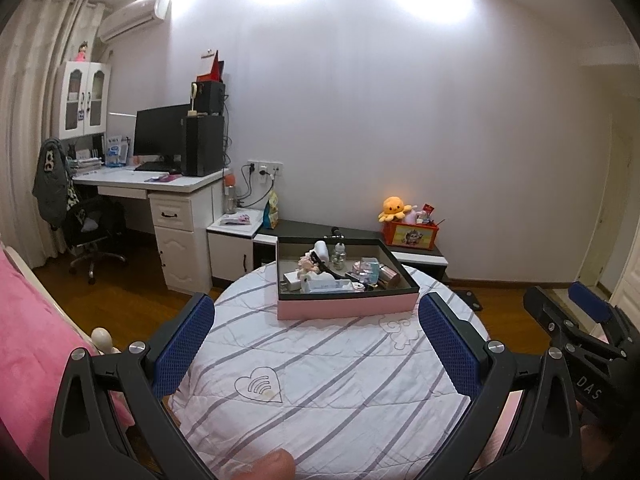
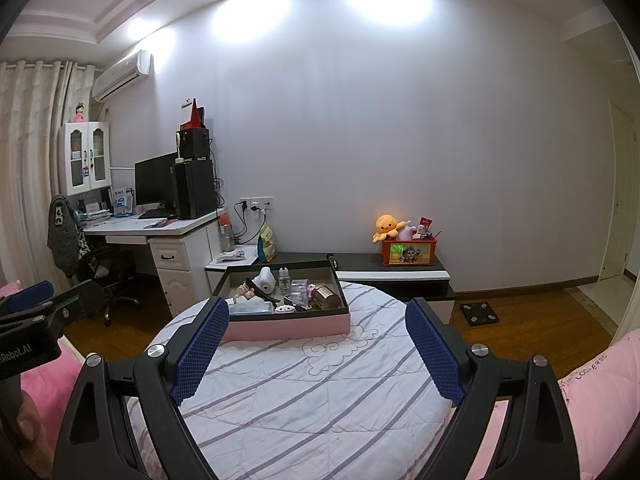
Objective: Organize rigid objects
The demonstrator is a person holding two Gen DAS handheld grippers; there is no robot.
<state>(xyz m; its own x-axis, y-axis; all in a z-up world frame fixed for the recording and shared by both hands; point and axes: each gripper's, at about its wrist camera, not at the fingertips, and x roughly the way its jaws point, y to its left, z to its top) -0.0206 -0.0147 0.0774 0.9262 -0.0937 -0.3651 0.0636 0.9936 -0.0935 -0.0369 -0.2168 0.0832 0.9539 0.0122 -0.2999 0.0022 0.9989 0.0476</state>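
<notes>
Left tool [image 1: 316,344] spread wide and empty above the near part of a round worktop [image 1: 320,392] draped in a white cloth with grey stripes. Right tool [image 2: 316,350] likewise released, gripping nothing, above the same cloth.

Pink tray [image 1: 348,307] with dark inner walls resting on the far half of the worktop, well apart from both tools. Inside: jumbled small rigid items, among them a white rounded device [image 2: 266,280] at far left, a small clear bottle [image 2: 285,278] beside it, a copper-coloured cylinder [image 2: 325,297] lying at right, a white charger plug [image 1: 291,280] at near left. Some pieces too small to name.

Beyond the worktop, against the far wall: low dark cabinet [image 2: 360,260] carrying a red box [image 2: 409,252] and an orange plush octopus [image 2: 386,227]. Far left: white desk [image 1: 152,180] with a black monitor [image 1: 160,132].
</notes>
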